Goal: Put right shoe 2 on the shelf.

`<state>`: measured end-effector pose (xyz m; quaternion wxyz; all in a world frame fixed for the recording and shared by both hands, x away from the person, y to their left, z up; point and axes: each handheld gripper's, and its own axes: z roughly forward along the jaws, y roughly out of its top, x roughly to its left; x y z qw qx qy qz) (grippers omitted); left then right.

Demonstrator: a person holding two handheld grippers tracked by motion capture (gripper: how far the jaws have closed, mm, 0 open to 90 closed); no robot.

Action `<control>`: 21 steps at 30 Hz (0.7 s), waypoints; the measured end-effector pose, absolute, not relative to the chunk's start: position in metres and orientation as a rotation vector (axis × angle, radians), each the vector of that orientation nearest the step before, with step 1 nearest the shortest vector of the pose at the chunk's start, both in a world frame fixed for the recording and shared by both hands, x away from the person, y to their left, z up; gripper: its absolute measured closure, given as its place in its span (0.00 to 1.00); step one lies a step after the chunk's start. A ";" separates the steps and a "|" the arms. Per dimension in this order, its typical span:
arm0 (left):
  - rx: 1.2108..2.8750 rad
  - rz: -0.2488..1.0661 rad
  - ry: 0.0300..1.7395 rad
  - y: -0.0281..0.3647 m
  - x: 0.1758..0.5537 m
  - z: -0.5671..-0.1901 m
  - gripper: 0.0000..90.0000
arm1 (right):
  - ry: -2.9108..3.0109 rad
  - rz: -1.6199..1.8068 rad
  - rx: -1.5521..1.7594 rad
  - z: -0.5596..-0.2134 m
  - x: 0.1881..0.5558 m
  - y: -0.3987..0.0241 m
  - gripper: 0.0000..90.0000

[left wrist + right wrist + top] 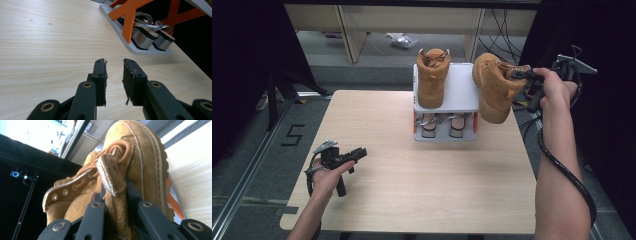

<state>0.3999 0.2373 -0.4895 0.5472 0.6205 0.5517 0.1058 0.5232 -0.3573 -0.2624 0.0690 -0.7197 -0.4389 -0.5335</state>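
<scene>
A tan suede boot [493, 87] hangs in the air at the right edge of the white two-tier shoe rack [459, 95], toe toward me. My right gripper [523, 76] is shut on its tongue and collar; the right gripper view shows the jaws pinching the boot's tongue [112, 178] with laces above. The matching boot [432, 75] stands on the rack's top shelf at the left. My left gripper [361, 153] rests low over the table's front left, open, with nothing between its pads [101, 75].
A pair of sandals [441, 125] with silver heels [143, 37] sits on the rack's lower shelf between orange cross braces [130, 15]. The wooden table [412, 170] stretches wide in front of the rack. Dark curtains flank both sides; shelving and cables lie beyond.
</scene>
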 end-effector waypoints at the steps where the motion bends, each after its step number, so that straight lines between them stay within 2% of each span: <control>1: 1.472 0.248 1.306 0.237 0.400 -0.490 0.79 | -1.336 -1.610 -2.162 -0.263 0.524 -0.356 0.91; 21: 1.469 0.251 1.307 0.238 0.400 -0.489 0.79 | -1.337 -1.629 -2.159 -0.261 0.539 -0.334 0.91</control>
